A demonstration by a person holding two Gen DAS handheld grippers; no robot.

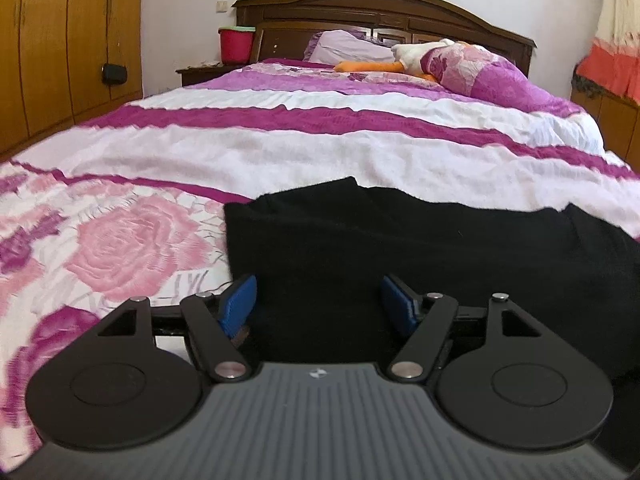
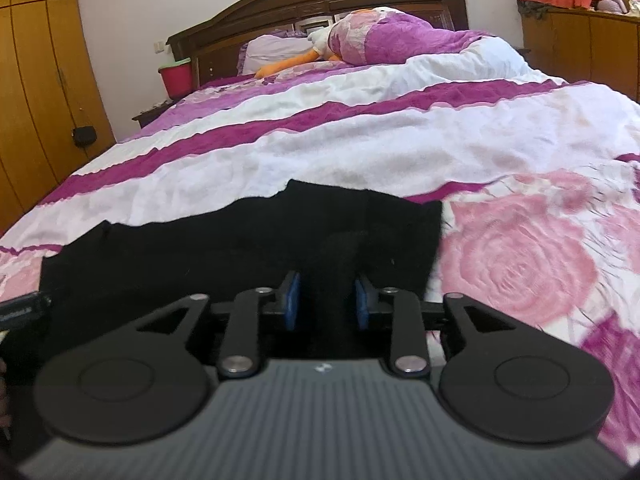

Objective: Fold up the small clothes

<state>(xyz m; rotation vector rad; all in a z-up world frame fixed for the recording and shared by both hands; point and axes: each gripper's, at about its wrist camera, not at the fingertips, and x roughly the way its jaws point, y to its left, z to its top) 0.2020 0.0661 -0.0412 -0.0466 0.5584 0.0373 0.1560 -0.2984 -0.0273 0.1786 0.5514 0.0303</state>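
1. A black garment (image 1: 400, 248) lies flat on the near end of the bed's floral quilt (image 1: 120, 252), its far edge against the white stripe.
2. The left gripper (image 1: 318, 300) hangs over the garment's left part, blue pads (image 1: 240, 300) spread wide, clasping nothing.
3. The right gripper (image 2: 327, 300) is over the right part; a raised fold of black cloth stands between its part-open jaws, whether pinched I cannot tell.
4. Pillows (image 2: 380, 36) and a dark wooden headboard (image 1: 360, 8) lie beyond.

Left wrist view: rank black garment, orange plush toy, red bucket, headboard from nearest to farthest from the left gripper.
1. Black garment: directly under and ahead of the left gripper, on the near bedspread.
2. Orange plush toy: far end of the bed, by the pillows.
3. Red bucket and headboard: both at the far wall, bucket at left; too close to call.
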